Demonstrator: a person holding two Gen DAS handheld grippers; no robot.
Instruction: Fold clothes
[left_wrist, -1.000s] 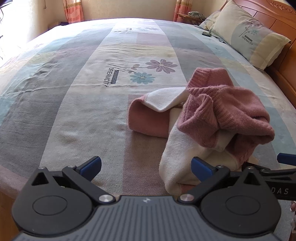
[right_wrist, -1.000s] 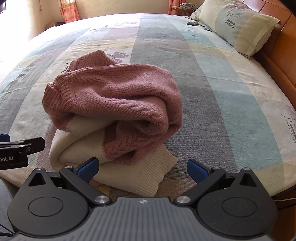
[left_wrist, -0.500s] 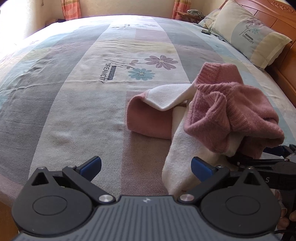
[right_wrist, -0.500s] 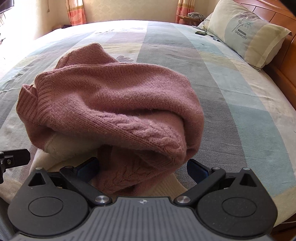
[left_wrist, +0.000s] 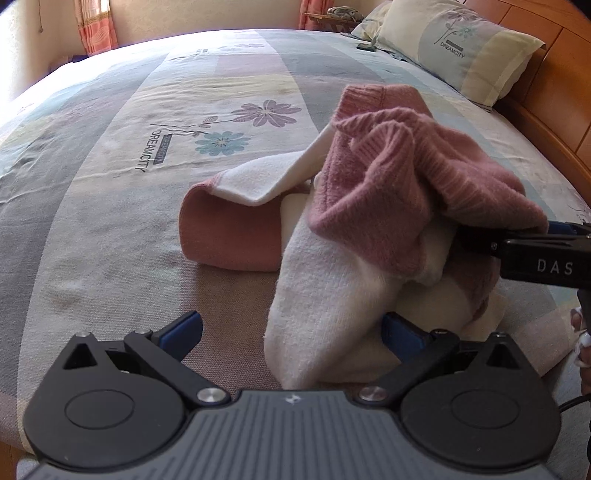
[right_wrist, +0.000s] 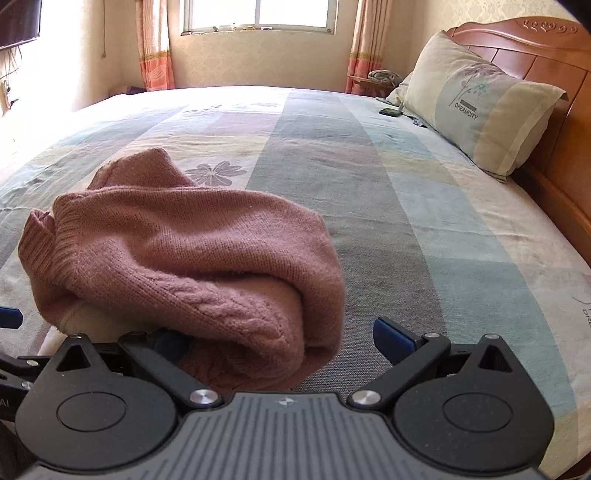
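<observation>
Both grippers have closed in on the crumpled pink-and-cream knitted sweater (left_wrist: 388, 206), heaped at the near right of the patchwork-print bed (left_wrist: 110, 184). Left gripper (left_wrist: 291, 325) and right gripper (right_wrist: 280, 332) stand wide apart, straddling folds, gripping nothing. Step: first grasp. Next, probably: pinch edges, spread flat.

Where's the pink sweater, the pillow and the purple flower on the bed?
Sweater (right_wrist: 192, 236): right wrist view, on its pink knitted top.
Pillow (right_wrist: 476, 103): right wrist view, on its printed front.
Purple flower (left_wrist: 267, 112): left wrist view, on its middle petals.
</observation>
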